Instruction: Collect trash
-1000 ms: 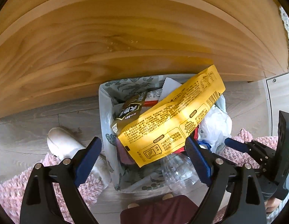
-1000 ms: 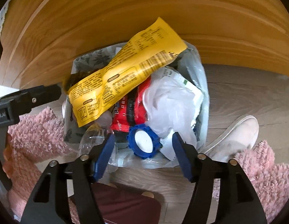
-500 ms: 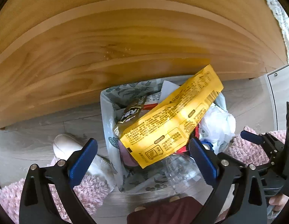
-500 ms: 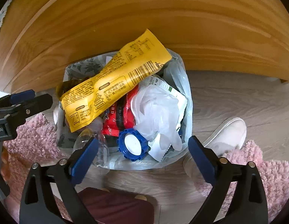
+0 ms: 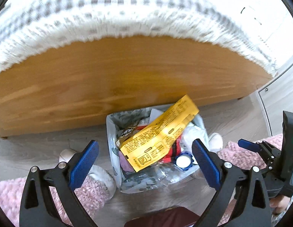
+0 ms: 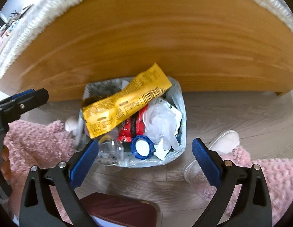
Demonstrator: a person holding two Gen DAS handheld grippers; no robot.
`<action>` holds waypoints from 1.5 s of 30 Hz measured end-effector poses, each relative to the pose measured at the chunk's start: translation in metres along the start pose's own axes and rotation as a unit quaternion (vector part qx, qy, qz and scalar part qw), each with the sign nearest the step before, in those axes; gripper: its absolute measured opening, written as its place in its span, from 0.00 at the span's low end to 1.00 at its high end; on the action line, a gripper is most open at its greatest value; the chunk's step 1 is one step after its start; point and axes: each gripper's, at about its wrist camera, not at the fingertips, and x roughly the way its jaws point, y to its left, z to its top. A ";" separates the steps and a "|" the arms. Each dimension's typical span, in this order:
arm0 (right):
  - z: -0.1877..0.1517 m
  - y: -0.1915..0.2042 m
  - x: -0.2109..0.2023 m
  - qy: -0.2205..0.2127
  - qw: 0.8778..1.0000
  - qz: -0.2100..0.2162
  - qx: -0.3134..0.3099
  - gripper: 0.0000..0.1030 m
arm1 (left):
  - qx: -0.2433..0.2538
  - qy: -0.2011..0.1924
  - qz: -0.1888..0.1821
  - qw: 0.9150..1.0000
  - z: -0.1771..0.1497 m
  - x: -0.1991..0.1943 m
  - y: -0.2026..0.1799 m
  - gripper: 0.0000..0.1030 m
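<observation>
Trash bin (image 6: pixel 179 102): one, lined with a pale plastic bag, standing on the wood-look floor (image 6: pixel 231 113) against the foot of a wooden bed frame (image 6: pixel 146 43).

Contents, counted: one yellow wrapper (image 6: pixel 125 102) lying slantwise on top; one red packet (image 6: pixel 134 125); one blue cap (image 6: pixel 142 147); one clear bottle (image 6: pixel 110 151) at the near rim; one wad of white plastic (image 6: pixel 159 123) (further scraps beneath, not countable).

Surroundings: pink rug (image 6: pixel 269 174) at the near side; two white slippers, one each side of the bin (image 6: pixel 214 155).

Tongs: left gripper (image 5: pixel 145 162) and right gripper (image 6: pixel 145 161) both released, jaws spread wide and bare above the bin, having just been opening.

Step, as judged: filling looks finished. Next move likely calls for gathering the bag's rim with both grippers.
</observation>
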 end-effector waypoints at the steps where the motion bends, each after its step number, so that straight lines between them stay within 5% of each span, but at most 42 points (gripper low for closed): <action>1: -0.001 0.000 -0.009 -0.006 1.000 0.002 0.000 0.92 | 0.004 -0.007 -0.001 1.000 -0.002 -0.006 -0.002 0.92; 13: -0.025 0.022 -0.120 -0.082 0.997 -0.010 0.006 0.92 | 0.077 -0.113 -0.005 0.991 -0.031 -0.097 -0.042 0.93; 23: -0.043 0.038 -0.168 -0.123 0.992 -0.034 -0.012 0.92 | 0.114 -0.185 -0.030 0.976 -0.059 -0.149 -0.070 0.92; 27: -0.049 0.042 -0.180 -0.137 0.989 -0.049 -0.022 0.92 | 0.116 -0.203 -0.014 0.972 -0.067 -0.161 -0.075 0.92; 33: -0.056 0.044 -0.195 -0.152 0.986 -0.067 -0.024 0.92 | 0.122 -0.212 -0.052 0.968 -0.076 -0.170 -0.077 0.92; 38: -0.059 0.044 -0.202 -0.160 0.984 -0.075 -0.024 0.92 | 0.124 -0.233 -0.027 0.964 -0.084 -0.177 -0.082 0.92; 45: -0.060 0.045 -0.204 -0.165 0.983 -0.077 -0.023 0.92 | 0.127 -0.233 -0.053 0.963 -0.086 -0.181 -0.084 0.92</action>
